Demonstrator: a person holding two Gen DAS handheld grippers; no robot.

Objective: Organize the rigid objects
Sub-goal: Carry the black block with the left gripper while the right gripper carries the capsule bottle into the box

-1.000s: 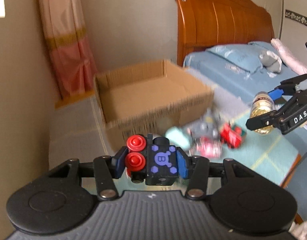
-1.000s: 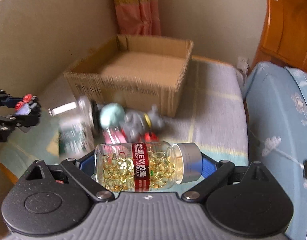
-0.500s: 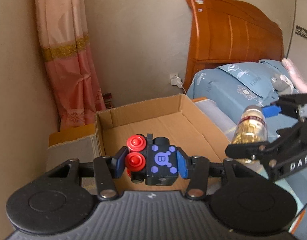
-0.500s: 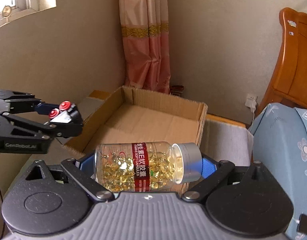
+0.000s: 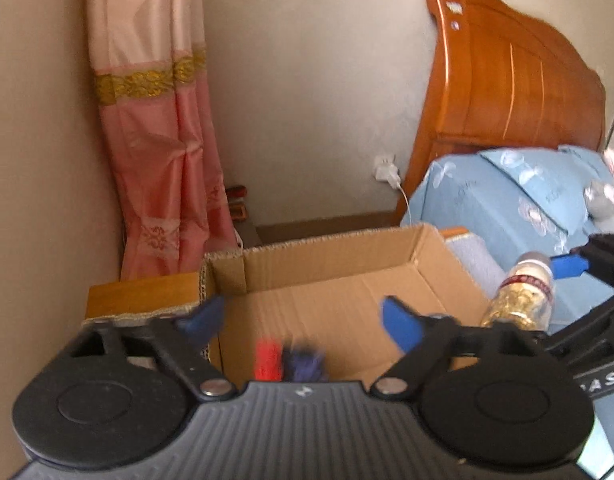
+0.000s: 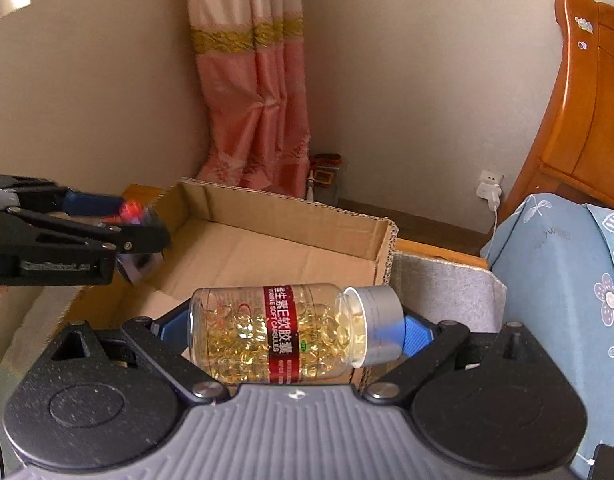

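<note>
Since the earlier frame, both grippers have advanced from above the scattered toys to the open cardboard box (image 5: 347,300), and the black toy block with red studs (image 5: 289,362), formerly clamped in the left gripper (image 5: 303,322), has left the pads. Nearest in the left wrist view, the left gripper's jaws are opening; its blue pads (image 5: 399,326) stand well apart, and the block appears below and between them as a red and blue-black blur over the box floor, touching neither pad. In the right wrist view the same block (image 6: 137,216) shows beside the left gripper's tip, at the box's near-left corner; whether it has landed cannot be told.

Right gripper (image 6: 285,330): clenched on a clear bottle of yellow soft capsules (image 6: 279,332), which lies sideways between the pads, silver cap toward the right, red label band at mid-body. It hangs at the box's near edge.

Box: brown, uncovered, floor bare apart from the block, resting on a grey cloth-covered surface (image 6: 439,284).

Beyond: blue flowered bedding (image 6: 567,280) to the right, an orange wooden headboard (image 5: 507,80), a wall socket with a white plug (image 6: 489,190), and a pink curtain (image 6: 259,92) in the corner.
</note>
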